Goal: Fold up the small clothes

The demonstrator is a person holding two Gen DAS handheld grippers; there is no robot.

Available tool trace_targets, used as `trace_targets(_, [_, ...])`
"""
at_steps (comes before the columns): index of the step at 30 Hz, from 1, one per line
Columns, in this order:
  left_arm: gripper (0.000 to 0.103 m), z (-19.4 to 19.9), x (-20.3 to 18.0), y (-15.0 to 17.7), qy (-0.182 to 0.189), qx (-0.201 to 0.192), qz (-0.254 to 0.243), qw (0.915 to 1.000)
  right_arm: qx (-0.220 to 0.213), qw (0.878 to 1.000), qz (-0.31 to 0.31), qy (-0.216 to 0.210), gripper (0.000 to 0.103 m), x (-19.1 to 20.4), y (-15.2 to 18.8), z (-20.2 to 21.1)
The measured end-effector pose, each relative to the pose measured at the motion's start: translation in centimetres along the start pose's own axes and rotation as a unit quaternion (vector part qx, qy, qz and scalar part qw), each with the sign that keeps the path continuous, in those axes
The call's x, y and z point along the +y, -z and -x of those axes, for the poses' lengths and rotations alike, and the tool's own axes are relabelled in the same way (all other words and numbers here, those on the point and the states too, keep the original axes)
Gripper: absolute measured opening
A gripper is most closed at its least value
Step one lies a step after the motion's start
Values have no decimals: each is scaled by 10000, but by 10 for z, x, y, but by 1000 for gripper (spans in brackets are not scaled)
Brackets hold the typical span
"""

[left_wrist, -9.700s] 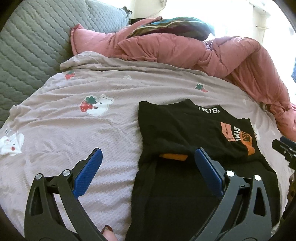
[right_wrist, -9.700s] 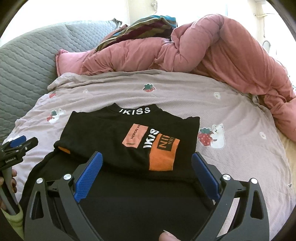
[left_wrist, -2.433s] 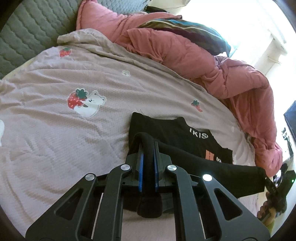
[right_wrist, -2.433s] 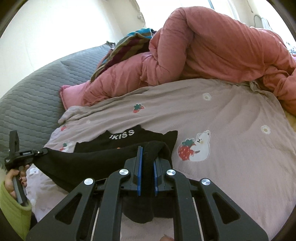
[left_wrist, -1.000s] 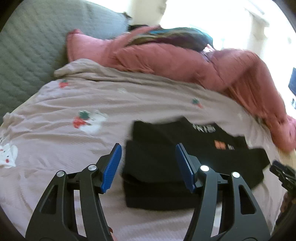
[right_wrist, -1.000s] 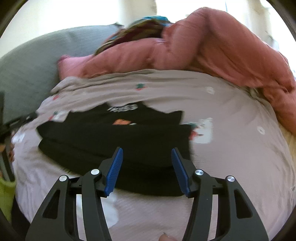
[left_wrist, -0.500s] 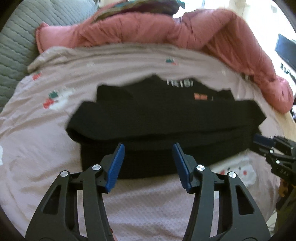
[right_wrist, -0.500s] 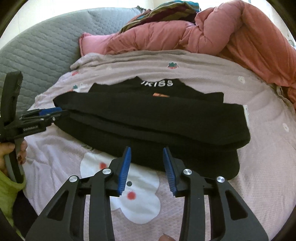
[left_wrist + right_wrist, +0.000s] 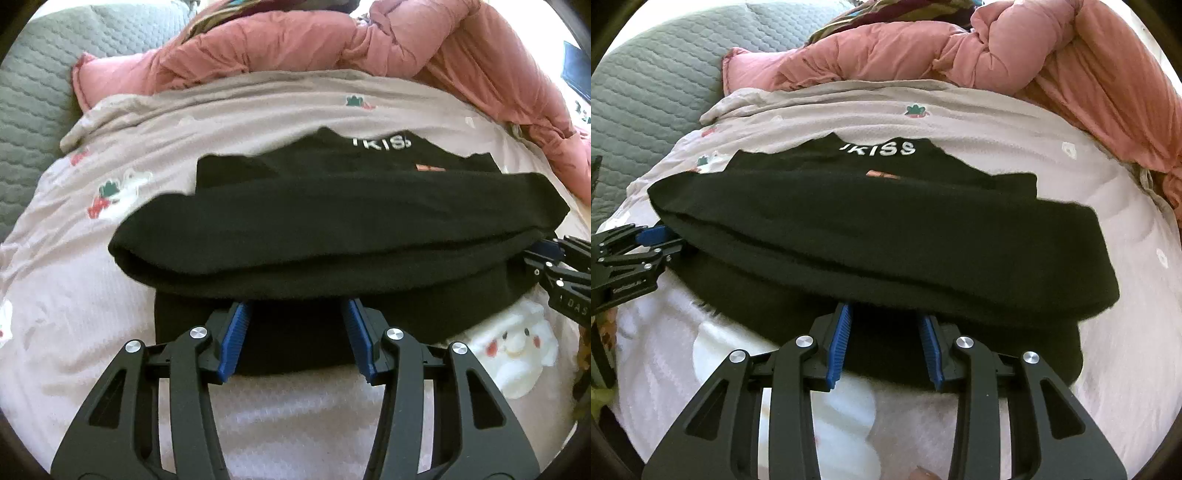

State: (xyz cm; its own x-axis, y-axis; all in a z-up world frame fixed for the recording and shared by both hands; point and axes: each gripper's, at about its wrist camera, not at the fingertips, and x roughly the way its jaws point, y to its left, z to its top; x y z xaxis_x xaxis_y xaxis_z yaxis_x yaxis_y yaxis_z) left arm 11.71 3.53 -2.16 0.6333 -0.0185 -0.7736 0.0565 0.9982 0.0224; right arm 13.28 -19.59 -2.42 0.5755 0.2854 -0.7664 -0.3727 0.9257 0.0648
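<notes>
The folded black shirt (image 9: 332, 221) lay crosswise on the bedsheet (image 9: 74, 295), its near edge between the parted, empty fingers of both the left gripper (image 9: 297, 332) and right gripper (image 9: 884, 332).

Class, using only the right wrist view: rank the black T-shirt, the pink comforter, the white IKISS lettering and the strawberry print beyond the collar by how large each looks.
1. black T-shirt: nearest the camera, which inflates it.
2. pink comforter: partly cut off, so its place is unsure.
3. IKISS lettering.
4. strawberry print.
</notes>
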Motion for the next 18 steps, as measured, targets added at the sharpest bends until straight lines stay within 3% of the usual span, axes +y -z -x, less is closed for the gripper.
trace_targets(6, [44,-7,4,-20,82,-208,92,9997,-44,9999,-121,-67,33,-11,-23,-10])
trace_targets(11, [48,-19,17,-40,87,-145,388,9991,29,9995,-269,-157,33,-20,-45,-20])
trace_targets(18, [48,-43,49,-76,221,-1,1336,9908,-4,9994,-347,-88,33,-33,-79,-35])
